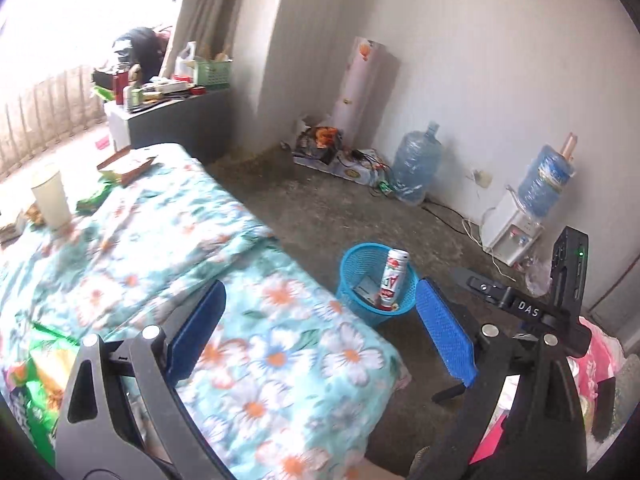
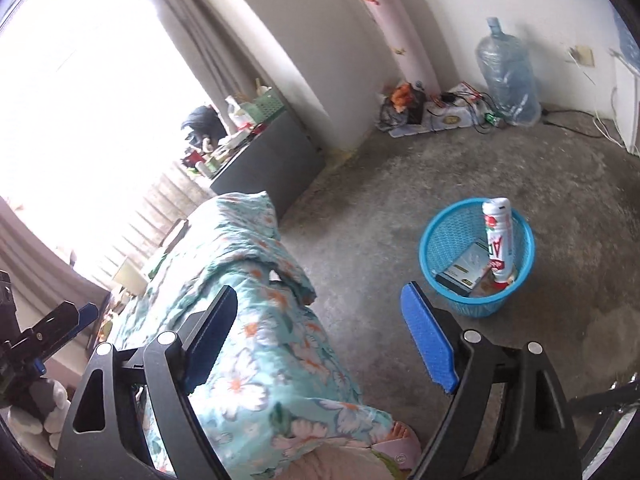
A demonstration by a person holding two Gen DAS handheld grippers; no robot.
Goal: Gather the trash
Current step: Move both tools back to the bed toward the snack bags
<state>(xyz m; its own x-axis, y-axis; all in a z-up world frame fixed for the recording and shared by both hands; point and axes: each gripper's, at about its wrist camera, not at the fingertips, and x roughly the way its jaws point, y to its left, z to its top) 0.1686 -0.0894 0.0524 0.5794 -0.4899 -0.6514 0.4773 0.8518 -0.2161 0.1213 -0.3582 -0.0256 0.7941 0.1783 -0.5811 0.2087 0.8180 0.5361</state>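
The bed (image 1: pixel 248 264), under a floral quilt, carries the uncollected trash: a paper cup (image 1: pixel 50 196) and green wrappers (image 1: pixel 94 198) at its far left end, and a green snack bag (image 1: pixel 36 376) at the near left edge. The blue mesh bin (image 2: pixel 476 256) stands on the concrete floor (image 2: pixel 360 200), right of the bed and clear of it. It already holds a tall white bottle (image 2: pixel 498 240) and a flat carton (image 2: pixel 464 270). The bottle leans above the rim; a dropped item could glance off it onto the floor or tip the light bin.

The left tool (image 1: pixel 320 328) and right tool (image 2: pixel 320 336) are both spread wide and empty. The cup sits on soft bedding and may topple or crush under a hard squeeze.
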